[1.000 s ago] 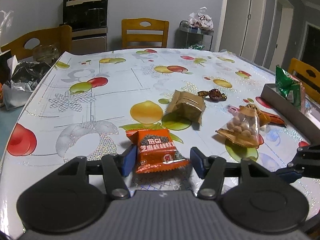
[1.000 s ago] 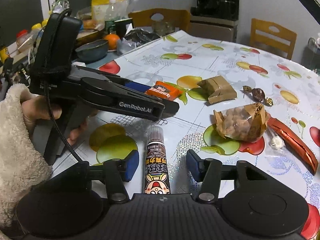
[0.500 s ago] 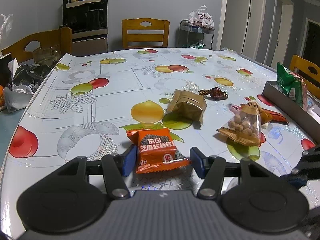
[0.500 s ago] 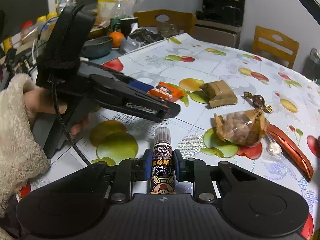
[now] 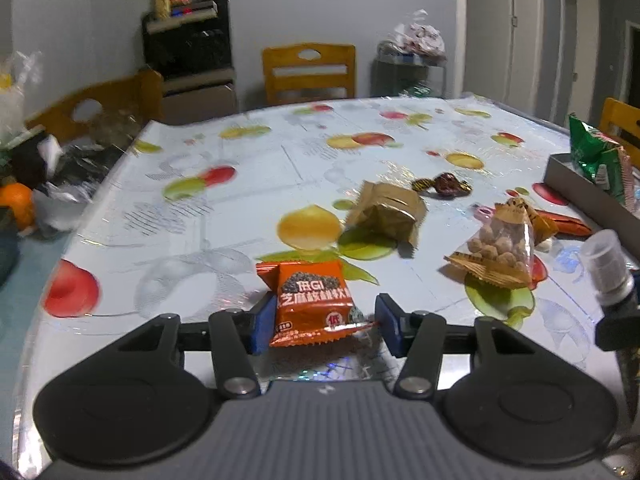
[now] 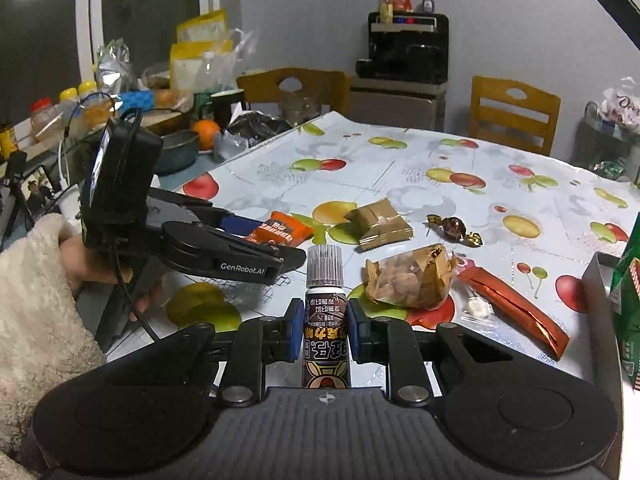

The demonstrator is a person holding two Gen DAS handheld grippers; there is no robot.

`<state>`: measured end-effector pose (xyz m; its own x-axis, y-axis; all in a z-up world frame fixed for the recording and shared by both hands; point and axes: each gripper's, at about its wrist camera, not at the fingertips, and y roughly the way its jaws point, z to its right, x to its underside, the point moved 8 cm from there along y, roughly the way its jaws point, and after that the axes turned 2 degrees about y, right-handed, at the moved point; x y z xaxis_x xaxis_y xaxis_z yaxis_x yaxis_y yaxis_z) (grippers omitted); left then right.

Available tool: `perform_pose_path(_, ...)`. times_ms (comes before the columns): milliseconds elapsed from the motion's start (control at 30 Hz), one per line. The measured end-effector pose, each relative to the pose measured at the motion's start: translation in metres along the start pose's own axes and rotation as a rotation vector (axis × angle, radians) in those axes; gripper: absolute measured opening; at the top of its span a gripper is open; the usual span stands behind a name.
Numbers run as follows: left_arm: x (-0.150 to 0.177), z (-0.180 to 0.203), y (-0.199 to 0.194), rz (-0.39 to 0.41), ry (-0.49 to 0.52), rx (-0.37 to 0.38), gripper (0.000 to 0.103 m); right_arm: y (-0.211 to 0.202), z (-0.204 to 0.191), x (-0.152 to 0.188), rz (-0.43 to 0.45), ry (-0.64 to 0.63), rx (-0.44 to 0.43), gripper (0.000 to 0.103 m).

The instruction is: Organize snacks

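Since a second ago the right gripper has closed on the tube and lifted it off the table; the left gripper has narrowed a little around the orange packet.

Right: pads clamped on the tube's label, cap pointing to 12 o'clock. It is gripped mid-body, likely so it stays balanced in carry. In the left view its cap shows at 3 o'clock, clear of the cloth.

Left: jaws part-way apart, straddling the orange packet, which lies flat on the table. The left pad touches or nearly touches the packet's edge; the right pad is just clear of its crimped corner. Not clamped yet; the jaws have just been closing on it. The low, tilted-down approach suits pinching a flat packet by its sides.

The tray sits at 3 o'clock in the right view with green bags standing inside, probably the drop spot for the tube.

Loose on the table: brown packet at 12 o'clock of the tube, nut bag at 2 o'clock, wrapped candy beyond it, red stick beside the nut bag towards the tray.

Risk: left pads may slide the thin packet instead of gripping it.
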<state>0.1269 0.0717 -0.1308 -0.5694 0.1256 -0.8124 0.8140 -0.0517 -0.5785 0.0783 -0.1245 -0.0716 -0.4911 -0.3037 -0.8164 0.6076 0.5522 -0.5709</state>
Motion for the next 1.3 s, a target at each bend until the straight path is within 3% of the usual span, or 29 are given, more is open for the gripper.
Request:
perform_pose_path(300,-0.015,0.001,-0.049,0.099,-0.009,-0.025,0.051,-0.013,0.004,-0.006,0.044,0.010,-0.028,0.024)
perform_pose_path(733,-0.051,0.040,-0.106,0.215,0.042,0.014,0.051,-0.038,0.017,-0.026,0.131,0.026,-0.041,0.024)
perform_pose_path(1300,-0.064,0.075,-0.125,0.249,0.089,0.053,0.049,-0.064,0.038,-0.032,0.190,0.055,-0.017,0.024)
